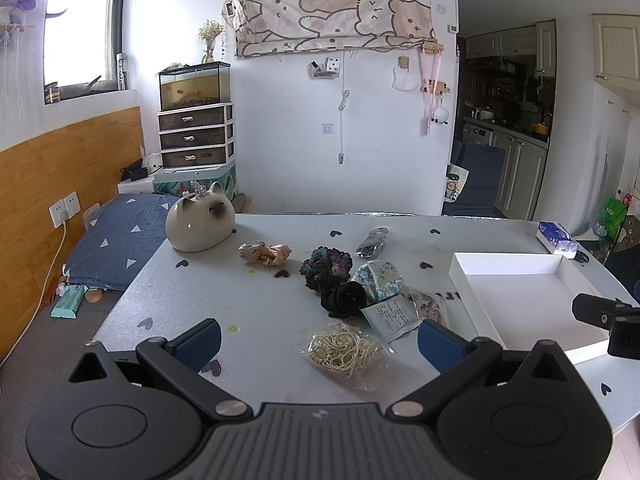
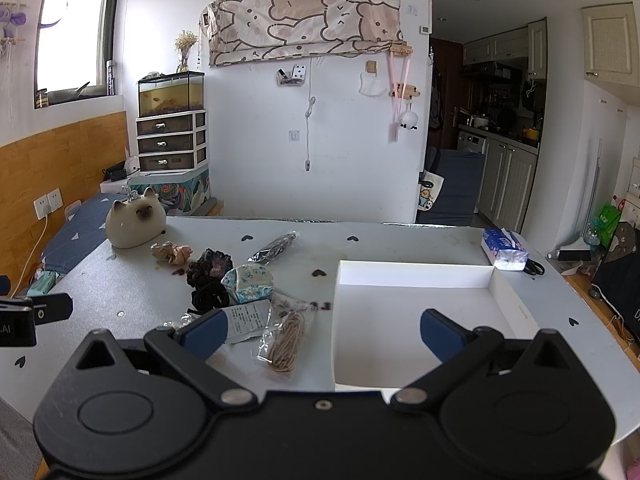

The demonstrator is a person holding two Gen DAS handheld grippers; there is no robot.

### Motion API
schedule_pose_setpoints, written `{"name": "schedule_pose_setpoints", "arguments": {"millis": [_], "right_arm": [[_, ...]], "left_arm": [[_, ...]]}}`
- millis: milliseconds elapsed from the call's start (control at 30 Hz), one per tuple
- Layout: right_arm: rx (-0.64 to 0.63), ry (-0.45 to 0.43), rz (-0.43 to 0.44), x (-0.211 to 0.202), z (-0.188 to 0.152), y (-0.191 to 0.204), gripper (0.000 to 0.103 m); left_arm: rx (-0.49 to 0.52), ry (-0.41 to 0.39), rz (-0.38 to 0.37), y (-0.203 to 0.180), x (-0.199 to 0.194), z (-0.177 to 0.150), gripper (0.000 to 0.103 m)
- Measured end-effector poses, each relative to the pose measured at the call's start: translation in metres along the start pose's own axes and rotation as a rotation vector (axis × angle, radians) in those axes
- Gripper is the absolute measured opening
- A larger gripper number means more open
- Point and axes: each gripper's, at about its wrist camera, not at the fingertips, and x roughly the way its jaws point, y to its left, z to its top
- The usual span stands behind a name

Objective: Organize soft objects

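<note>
A grey heart-printed table (image 1: 168, 300) is seen before a white wall. Soft items, among them a dark scrunchie (image 1: 326, 266), are clustered left of the white tray (image 2: 412, 276). Both the left gripper (image 1: 318, 340) and the right gripper (image 2: 324, 334) are held spread, gripping nothing. Scissors (image 2: 534, 268) are clear only in the right view.

Lived-in home, fish tank (image 1: 195, 85) on drawers (image 1: 196, 136), kitchen cabinets (image 1: 520, 176) beyond doorway

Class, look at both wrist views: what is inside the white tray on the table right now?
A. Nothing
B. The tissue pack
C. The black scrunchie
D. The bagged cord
A: the white tray shows only its bare floor, while the black scrunchie, bagged cord and tissue pack all lie outside it.
</note>
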Motion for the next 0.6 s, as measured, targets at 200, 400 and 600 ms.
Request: {"name": "schedule_pose_setpoints", "arguments": {"millis": [200, 400, 600], "right_arm": [[-0.001, 0.001, 0.002, -0.0021, 0.0057, 0.0021, 0.103], [0.000, 0.002, 0.002, 0.0021, 0.0021, 0.0024, 0.103], [-0.001, 0.002, 0.003, 0.0029, 0.0020, 0.0029, 0.103]], "left_arm": [[0.000, 0.001, 0.001, 0.0001, -0.0003, 0.0001, 0.103], [0.000, 0.002, 0.000, 0.0000, -0.0001, 0.0001, 0.103], [-0.001, 0.003, 0.002, 0.0000, -0.0006, 0.0001, 0.103]]}}
